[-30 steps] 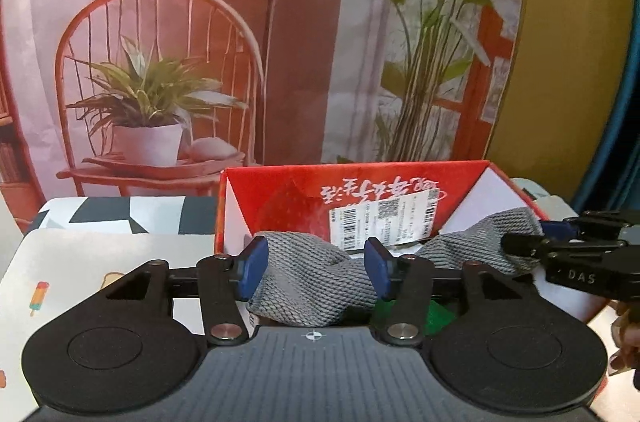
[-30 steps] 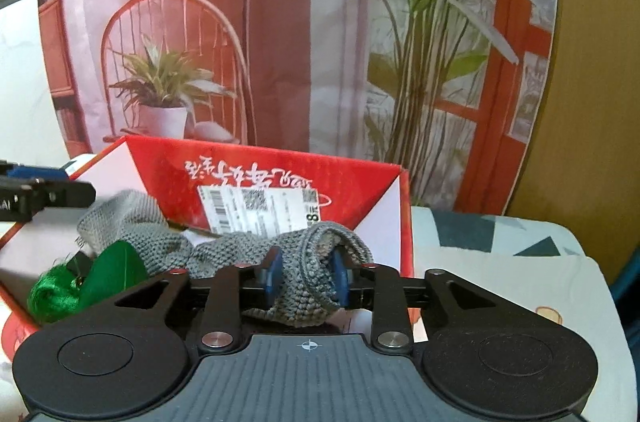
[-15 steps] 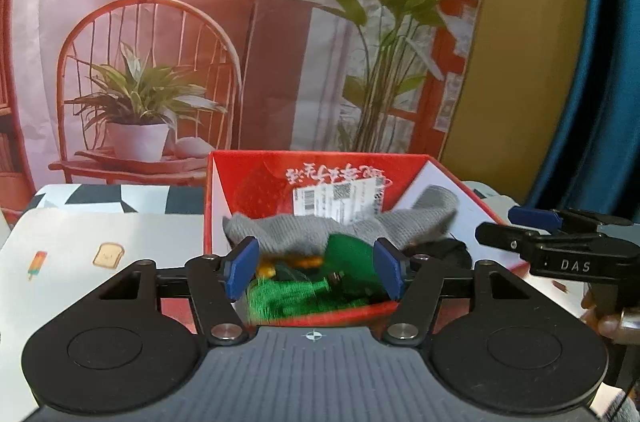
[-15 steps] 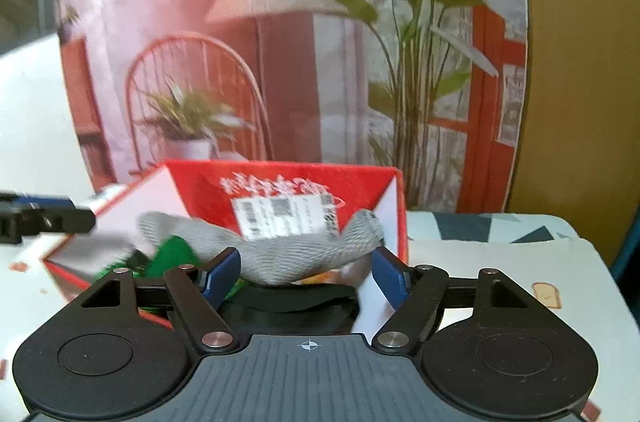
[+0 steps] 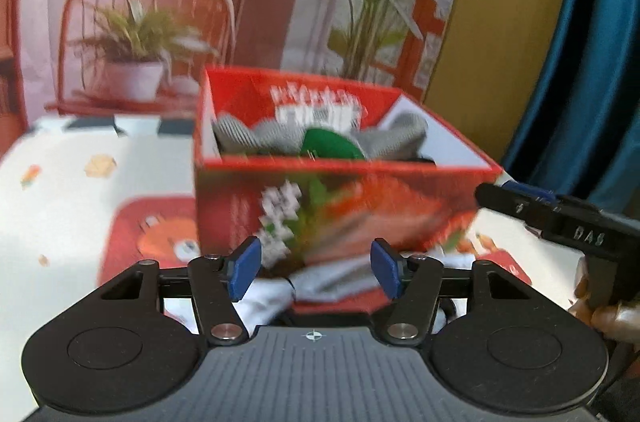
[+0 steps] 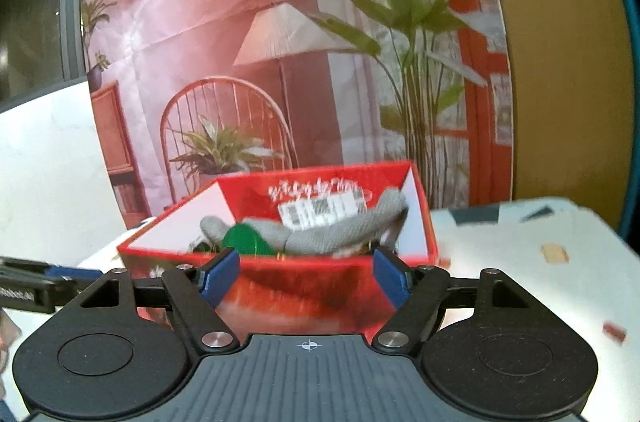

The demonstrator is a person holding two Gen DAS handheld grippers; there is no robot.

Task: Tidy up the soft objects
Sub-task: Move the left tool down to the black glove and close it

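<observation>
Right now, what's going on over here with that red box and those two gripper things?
A person is tidying soft items into the red box on the table. A grey knitted cloth lies draped across the inside of it, over a green item. The left hand-held gripper and right hand-held gripper both stand open and empty in front of the box; the jaws of both have just been opening. More fabric lies on the table in front of the box, near the left one.

A grey knitted cloth [image 6: 320, 236] lies slumped across the inside of the open red box [image 6: 280, 286], draped over a green soft piece [image 6: 244, 240], its right end against the box wall.
</observation>
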